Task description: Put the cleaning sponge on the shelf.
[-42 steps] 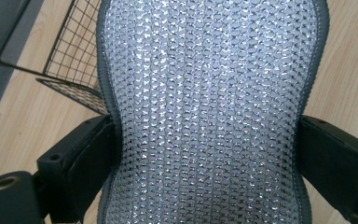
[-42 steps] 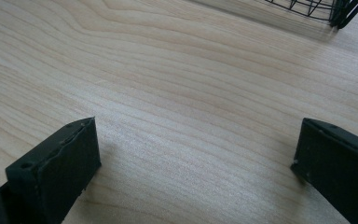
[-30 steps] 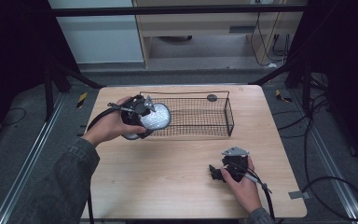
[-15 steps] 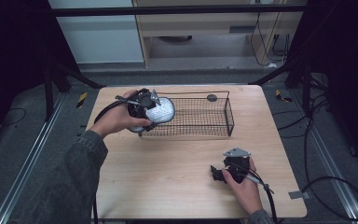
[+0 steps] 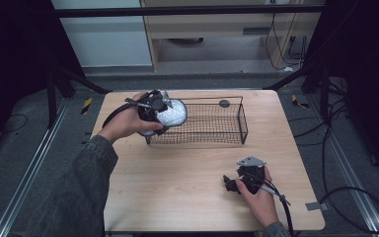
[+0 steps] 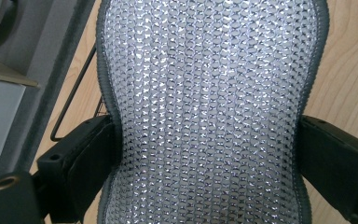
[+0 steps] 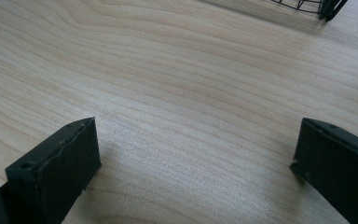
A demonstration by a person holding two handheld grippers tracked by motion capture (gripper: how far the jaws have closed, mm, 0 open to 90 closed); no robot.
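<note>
While the left hand [image 5: 126, 123] hangs at the basket's [image 5: 205, 143] left end, the left gripper [image 5: 154, 109] pinches a silvery mesh pad [image 5: 171, 113], and it's up off the table [image 5: 177, 187], right over that end of the wire basket! Along the left gripper's own view, the pad [image 6: 205, 112] sits squeezed at its waist, a black jaw pressed in on each side, grey trim running round its edge, and a bit of basket wire [image 6: 72, 98] peeks out behind it. Over on the near right of the table, well apart from the basket, the right hand [image 5: 259, 195] rests with the right gripper [image 5: 233, 183] down on the wood. Its jaws stand spread wide, bare wood [image 7: 177, 93] between them, and a basket corner [image 7: 326, 7] shows at the top.
</note>
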